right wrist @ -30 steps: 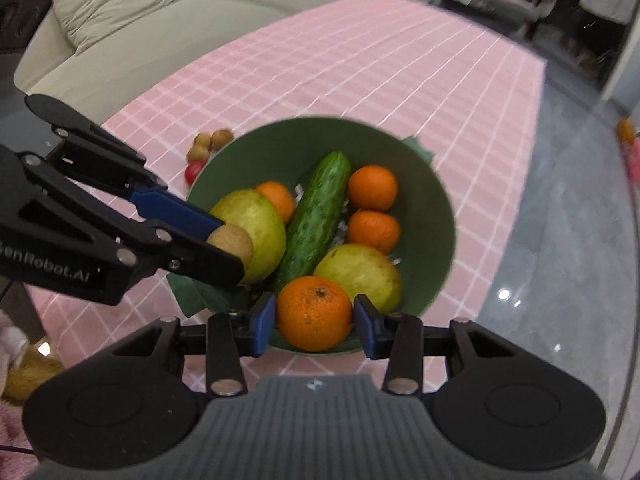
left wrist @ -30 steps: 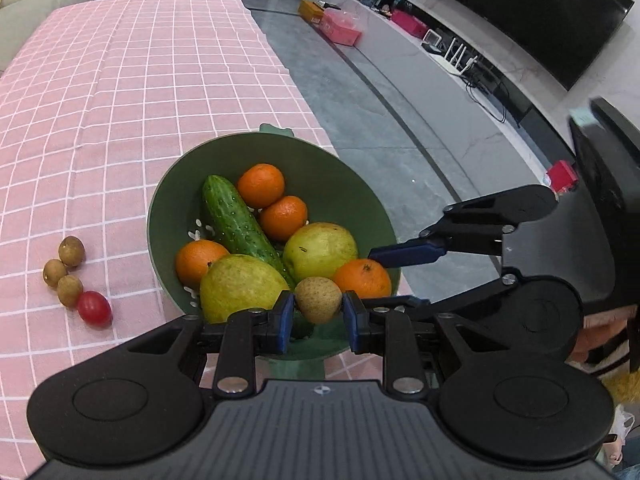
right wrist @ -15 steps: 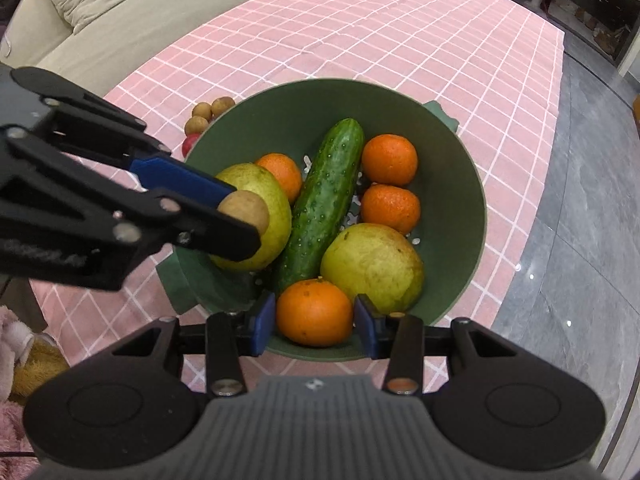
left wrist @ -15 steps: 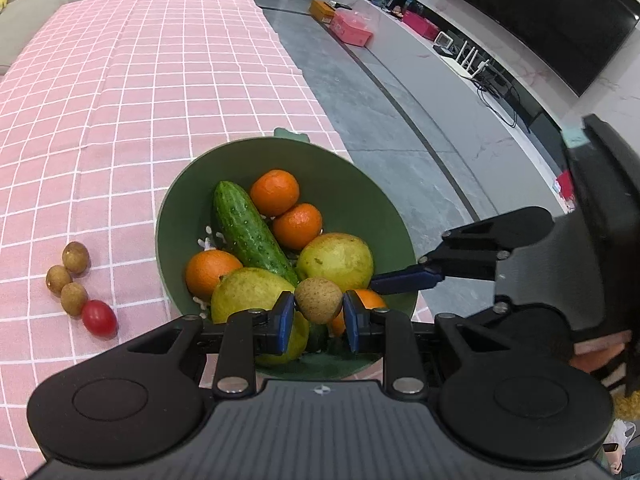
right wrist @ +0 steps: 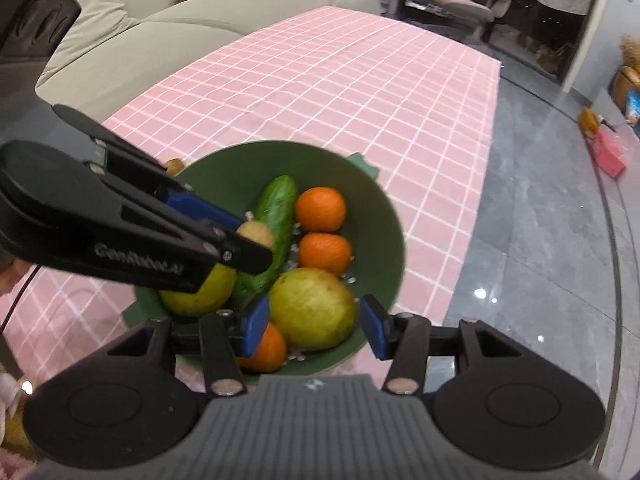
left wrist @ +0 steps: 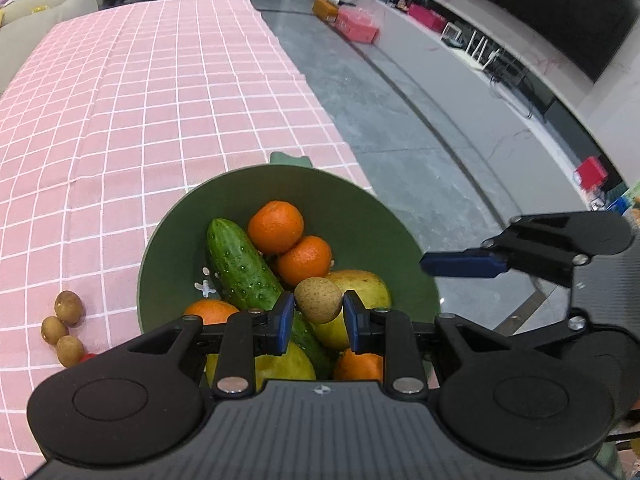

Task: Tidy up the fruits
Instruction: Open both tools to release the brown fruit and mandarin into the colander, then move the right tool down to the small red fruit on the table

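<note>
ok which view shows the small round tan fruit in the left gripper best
The left wrist view: the small round tan fruit sits unobstructed between the left gripper pads. The right wrist view shows only a sliver of it behind that gripper's black finger, blurred.

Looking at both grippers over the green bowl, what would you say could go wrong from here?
1. The left gripper pinches the small brown fruit only at its tips; the round fruit might slip out.
2. The green bowl sits near the tablecloth edge, so a push might tip it toward the floor.
3. The right gripper is opening, its pads apart over the pear, with the orange low at the near side; that orange may roll.
</note>
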The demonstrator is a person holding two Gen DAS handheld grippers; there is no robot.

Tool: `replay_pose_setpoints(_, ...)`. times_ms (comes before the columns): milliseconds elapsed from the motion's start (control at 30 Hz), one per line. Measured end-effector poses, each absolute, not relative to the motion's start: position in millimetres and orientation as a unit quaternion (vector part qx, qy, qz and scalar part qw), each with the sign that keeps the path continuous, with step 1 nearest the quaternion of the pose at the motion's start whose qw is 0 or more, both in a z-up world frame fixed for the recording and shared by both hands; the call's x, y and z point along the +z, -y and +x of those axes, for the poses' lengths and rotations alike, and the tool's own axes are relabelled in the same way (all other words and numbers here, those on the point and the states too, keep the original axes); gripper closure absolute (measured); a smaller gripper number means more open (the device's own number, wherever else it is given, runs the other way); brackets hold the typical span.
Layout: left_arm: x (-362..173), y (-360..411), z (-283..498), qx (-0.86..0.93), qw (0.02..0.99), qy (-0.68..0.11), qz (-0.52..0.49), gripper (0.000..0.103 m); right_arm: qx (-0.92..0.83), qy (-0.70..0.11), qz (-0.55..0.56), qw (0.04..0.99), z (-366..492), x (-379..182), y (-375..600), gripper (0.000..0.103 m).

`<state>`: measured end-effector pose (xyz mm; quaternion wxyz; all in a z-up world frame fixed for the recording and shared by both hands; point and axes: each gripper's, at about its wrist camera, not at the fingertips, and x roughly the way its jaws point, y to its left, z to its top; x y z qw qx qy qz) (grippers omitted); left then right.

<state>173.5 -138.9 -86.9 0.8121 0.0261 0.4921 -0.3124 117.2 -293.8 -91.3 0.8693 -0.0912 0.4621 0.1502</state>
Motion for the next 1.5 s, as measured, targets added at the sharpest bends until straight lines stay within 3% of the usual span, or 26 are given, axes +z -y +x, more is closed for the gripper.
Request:
replay_pose_setpoints(267,-99,141,181,-0.299,0.811,-0.503,0.027,0.072,0.145,-0.465,-0.076,0.87,123,-96,298,0.055)
replay_pose_setpoints(600,-80,121,173,-0.29,0.826,-0.483,0.005,0.056,0.137,-0.457,-0.064,0.876,113,-91,294,0.055)
replay_pose_setpoints(733,-64,107,164,-0.277,0.842,-0.463,0.006,0.05,0.116,-0.439,-0.04,0.89,105,-81,290,0.051)
replay_pose_setpoints(833,-53,94,157,-0.262,0.857,-0.443,0.006,0.043,0.098,-0.423,-0.02,0.901,98,-73,284,0.041)
replay_pose_setpoints(1100,-36,52,140,-0.192,0.901,-0.389,0.026,0.031,0.079,-0.391,0.03,0.916,85,-59,257,0.035)
replay_pose_setpoints(1500,-41,-12,117,-0.154,0.908,-0.388,0.031,0.028,0.101,-0.357,-0.007,0.929,67,-59,199,0.035)
